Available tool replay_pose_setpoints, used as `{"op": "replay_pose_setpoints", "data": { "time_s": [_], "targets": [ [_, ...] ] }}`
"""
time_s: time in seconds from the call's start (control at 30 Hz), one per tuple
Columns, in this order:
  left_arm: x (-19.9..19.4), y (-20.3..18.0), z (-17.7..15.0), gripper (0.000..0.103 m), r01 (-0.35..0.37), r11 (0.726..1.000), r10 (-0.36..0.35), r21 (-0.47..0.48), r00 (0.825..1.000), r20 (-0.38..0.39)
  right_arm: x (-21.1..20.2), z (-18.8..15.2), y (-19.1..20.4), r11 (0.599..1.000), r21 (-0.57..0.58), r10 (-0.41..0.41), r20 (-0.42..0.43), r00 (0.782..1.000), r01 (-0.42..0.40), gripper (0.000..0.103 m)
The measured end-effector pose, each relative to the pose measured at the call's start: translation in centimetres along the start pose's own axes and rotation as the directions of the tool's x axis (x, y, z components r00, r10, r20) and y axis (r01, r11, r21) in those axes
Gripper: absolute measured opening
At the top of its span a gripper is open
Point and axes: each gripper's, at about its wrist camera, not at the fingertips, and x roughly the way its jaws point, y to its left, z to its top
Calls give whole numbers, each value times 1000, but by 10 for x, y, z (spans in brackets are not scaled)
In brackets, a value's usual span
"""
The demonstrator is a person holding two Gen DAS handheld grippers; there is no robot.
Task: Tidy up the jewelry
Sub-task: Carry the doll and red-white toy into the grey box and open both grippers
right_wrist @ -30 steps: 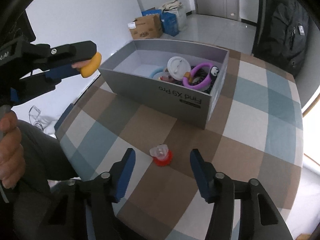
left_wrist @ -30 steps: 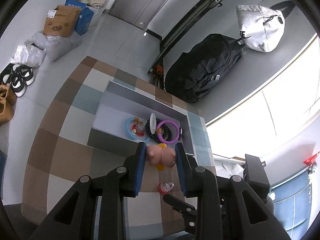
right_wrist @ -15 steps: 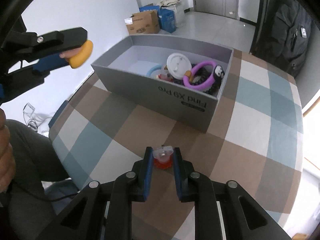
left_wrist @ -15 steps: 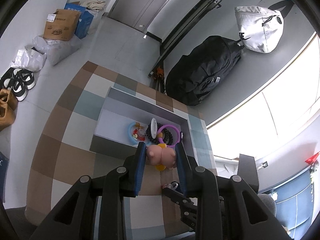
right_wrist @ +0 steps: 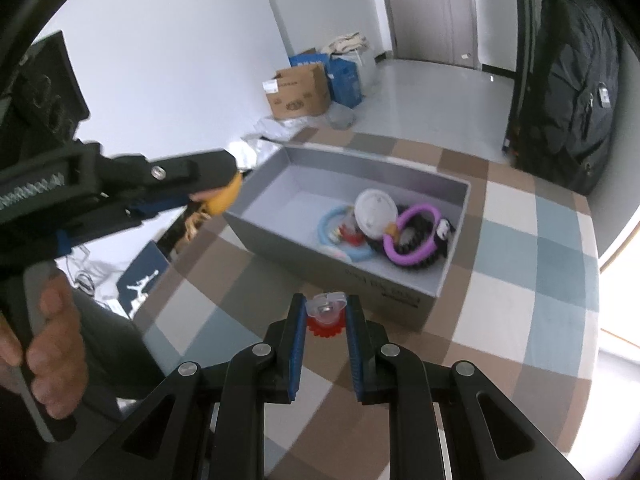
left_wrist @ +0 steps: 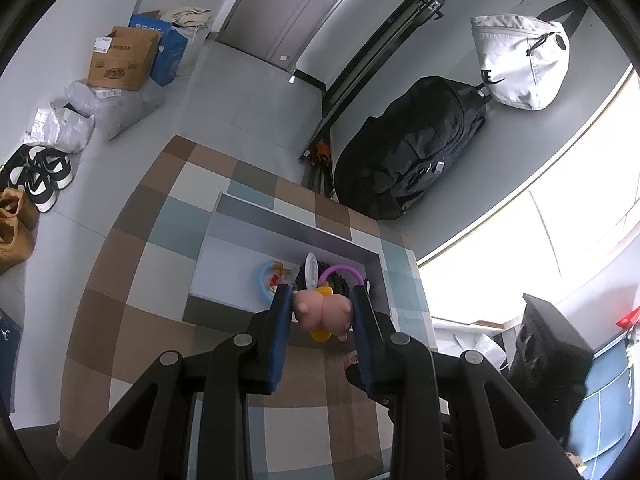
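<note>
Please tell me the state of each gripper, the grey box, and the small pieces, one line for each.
left gripper: shut on the pink and yellow charm, held above the table.
right gripper: shut on the red and clear piece.
grey box: open, no lid, upright on the checked tablecloth.
purple ring: lying in the box.
blue ring: lying in the box.
white round disc: in the box, leaning on the other pieces.

A second ago the right tool [right_wrist: 326, 316] stood open around the red-and-clear charm [right_wrist: 325, 314] on the table [right_wrist: 520, 292]; now it is clamped on the charm and raised close to the grey box's [right_wrist: 348, 270] near wall. The left tool [left_wrist: 322, 312], gripping the pink-and-yellow toy [left_wrist: 323, 314], has risen higher above the box.
</note>
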Motion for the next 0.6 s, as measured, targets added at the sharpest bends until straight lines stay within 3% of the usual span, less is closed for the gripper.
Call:
{"op": "replay_pose_setpoints", "data": {
  "time_s": [0.6],
  "targets": [
    [14,-6,16,24,-26,1000,26,6,1000,6,-11,38,-15,996,72,50,99,994,-57,18]
  ]
}}
